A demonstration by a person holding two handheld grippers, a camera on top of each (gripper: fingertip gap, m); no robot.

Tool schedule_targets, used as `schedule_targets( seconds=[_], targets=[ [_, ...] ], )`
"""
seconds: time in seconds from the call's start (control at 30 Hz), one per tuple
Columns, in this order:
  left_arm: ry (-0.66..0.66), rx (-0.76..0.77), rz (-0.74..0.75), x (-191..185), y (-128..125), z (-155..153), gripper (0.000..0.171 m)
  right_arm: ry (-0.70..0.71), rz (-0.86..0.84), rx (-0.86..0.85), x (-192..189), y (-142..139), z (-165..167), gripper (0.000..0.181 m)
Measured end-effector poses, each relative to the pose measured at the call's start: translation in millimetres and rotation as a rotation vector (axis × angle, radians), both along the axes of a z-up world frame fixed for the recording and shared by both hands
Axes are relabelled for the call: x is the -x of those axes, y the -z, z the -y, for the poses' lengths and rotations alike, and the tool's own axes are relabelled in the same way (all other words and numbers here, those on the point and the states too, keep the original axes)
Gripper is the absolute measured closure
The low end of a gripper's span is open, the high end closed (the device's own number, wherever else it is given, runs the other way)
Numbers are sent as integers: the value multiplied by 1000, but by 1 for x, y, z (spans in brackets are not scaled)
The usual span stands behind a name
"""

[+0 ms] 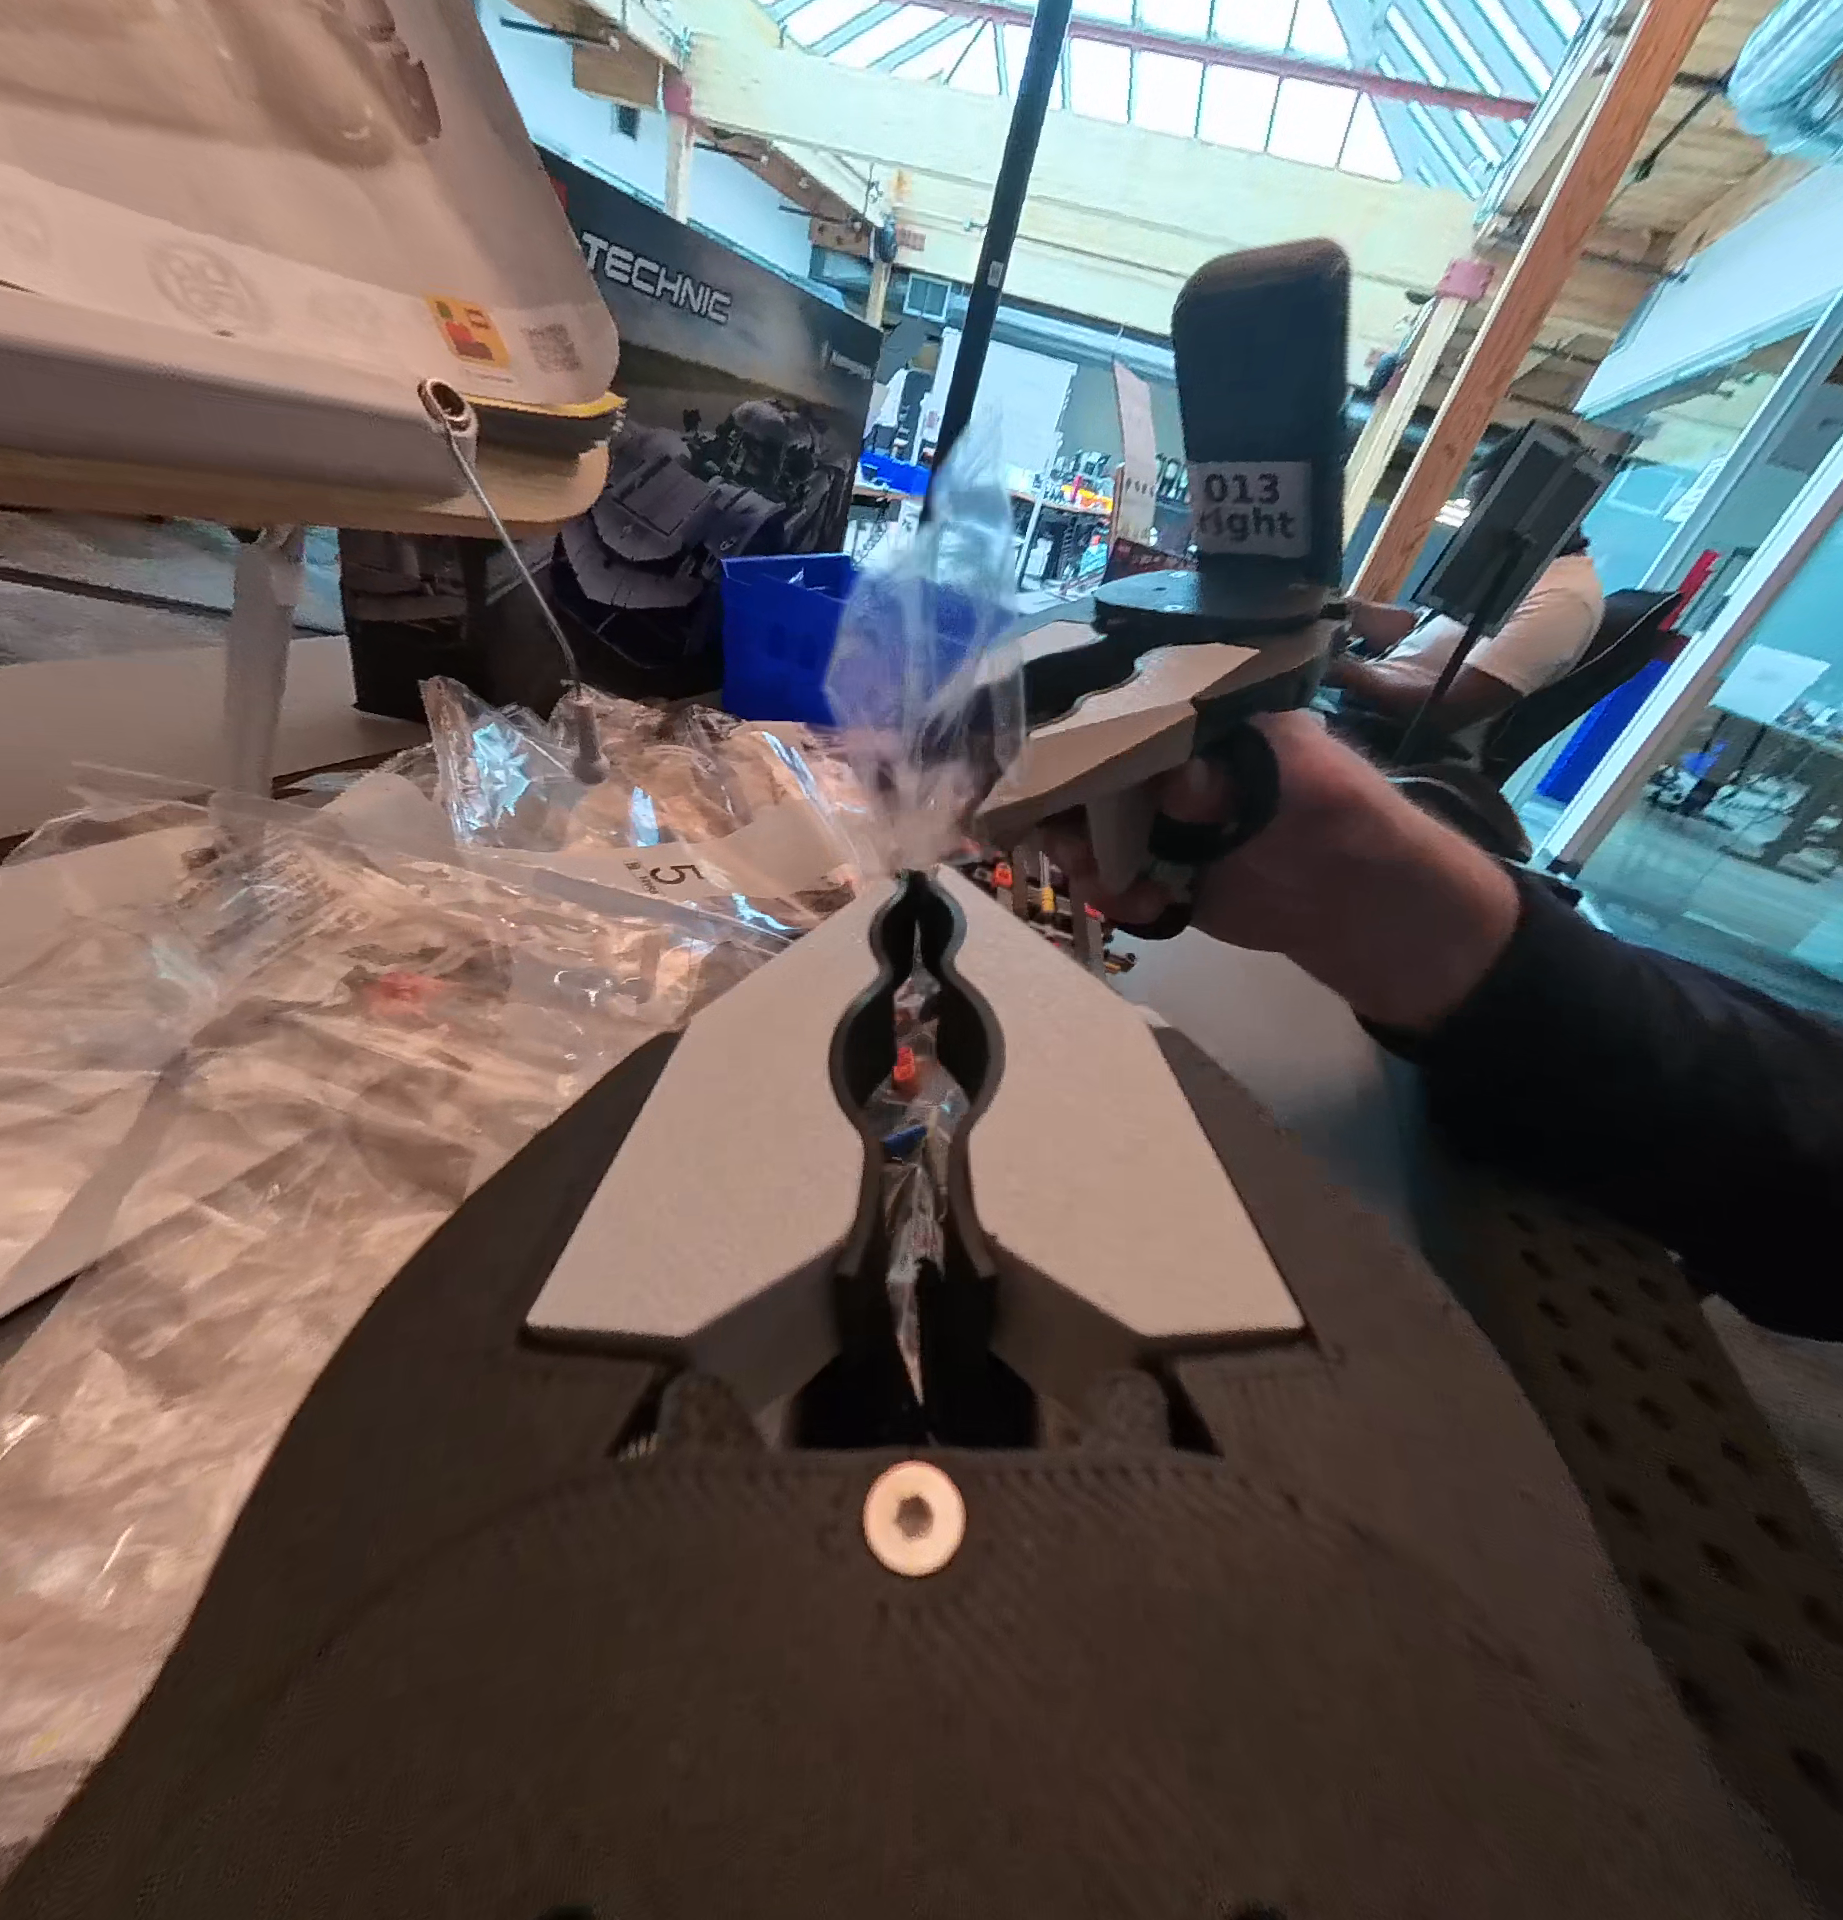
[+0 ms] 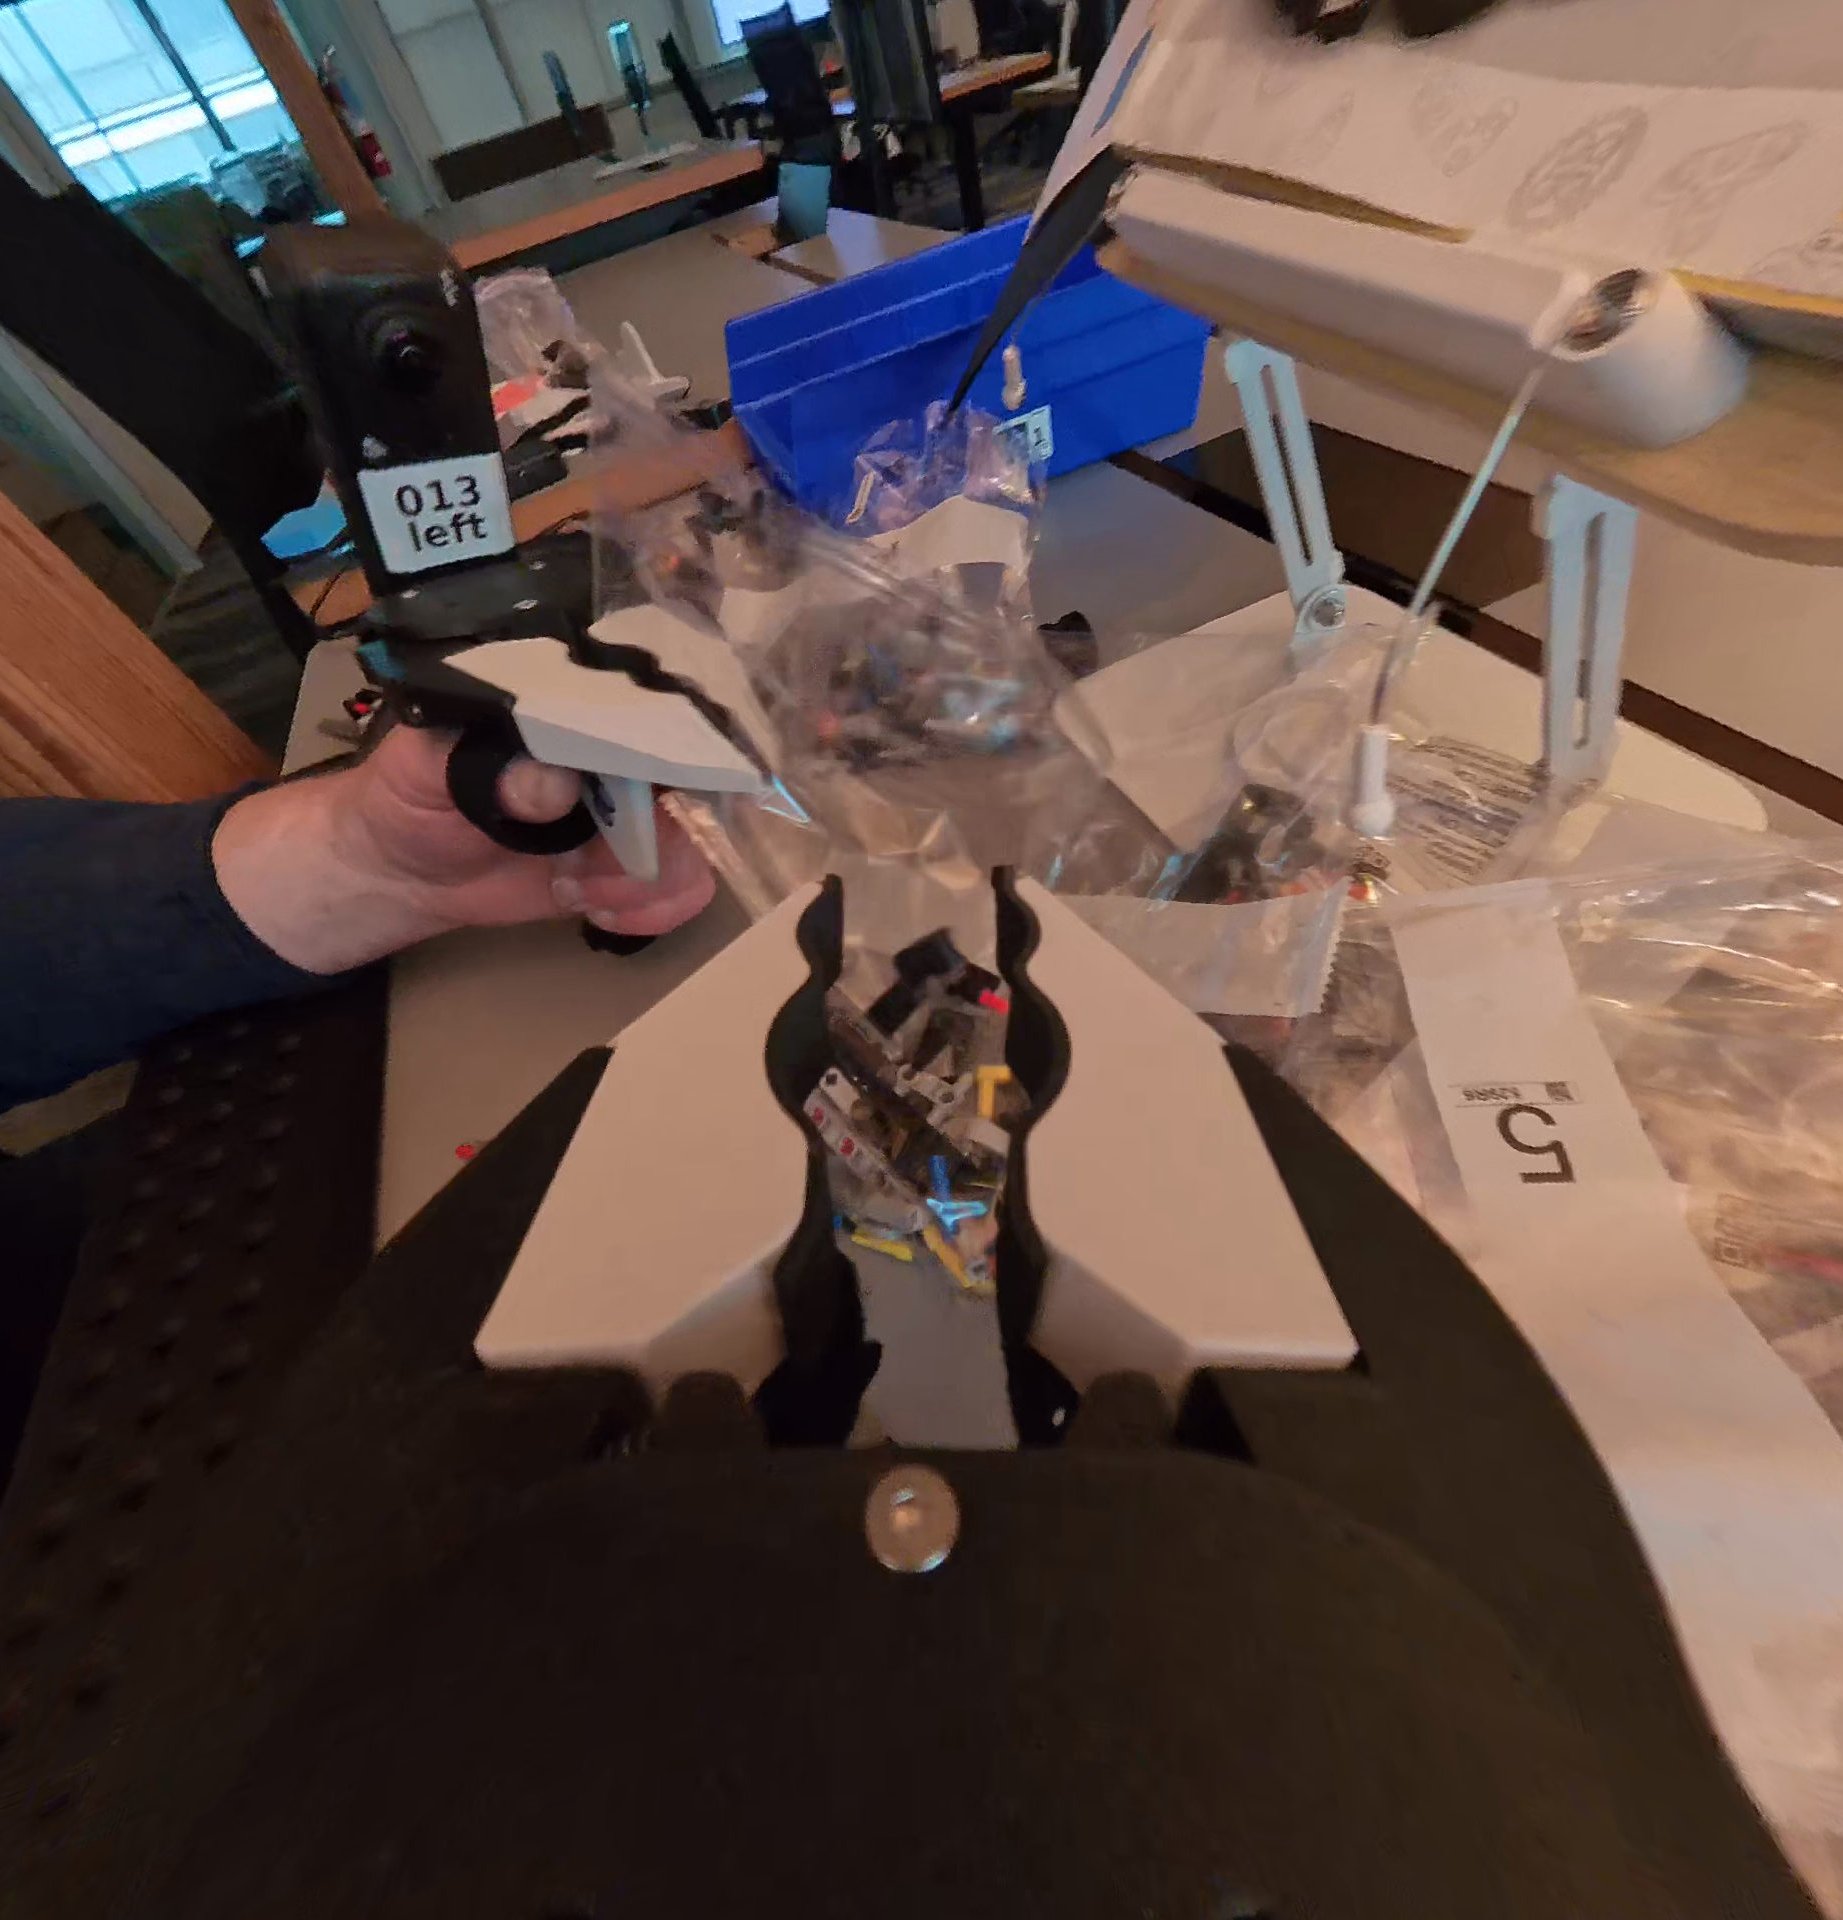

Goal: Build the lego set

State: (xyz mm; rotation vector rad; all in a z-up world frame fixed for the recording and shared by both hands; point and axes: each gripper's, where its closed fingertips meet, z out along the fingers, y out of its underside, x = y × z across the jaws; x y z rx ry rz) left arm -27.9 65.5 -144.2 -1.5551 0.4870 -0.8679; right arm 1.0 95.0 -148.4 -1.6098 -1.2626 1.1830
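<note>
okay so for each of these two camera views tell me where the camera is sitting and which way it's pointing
Left wrist view: sits on the left tool, looking along its shut fingers, which pinch a clear plastic bag, toward the right tool and its hand.
Right wrist view: sits on the right tool, fingers open, facing the same bag, the left tool and its hand.
Shared: bag, blue bin, instruction booklet.

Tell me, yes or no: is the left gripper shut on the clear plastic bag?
Yes. The left gripper has its fingers closed together, pinching the clear plastic bag at the tips.
</note>
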Motion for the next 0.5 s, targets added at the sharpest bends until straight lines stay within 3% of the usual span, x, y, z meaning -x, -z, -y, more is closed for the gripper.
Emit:
schedule_targets(
  seconds=[0.23, 0.37, 0.5],
  targets=[
    [58, -6, 8, -9, -2, 7, 171, -30, -16, 83, 1, 6, 0, 149],
    [69, -5, 11, -10, -3, 8, 171, -101, -37, 106, 2, 5, 11, 178],
    [65, -4, 24, -8, -4, 8, 171, -119, -52, 85, 0, 0, 14, 181]
  ],
)
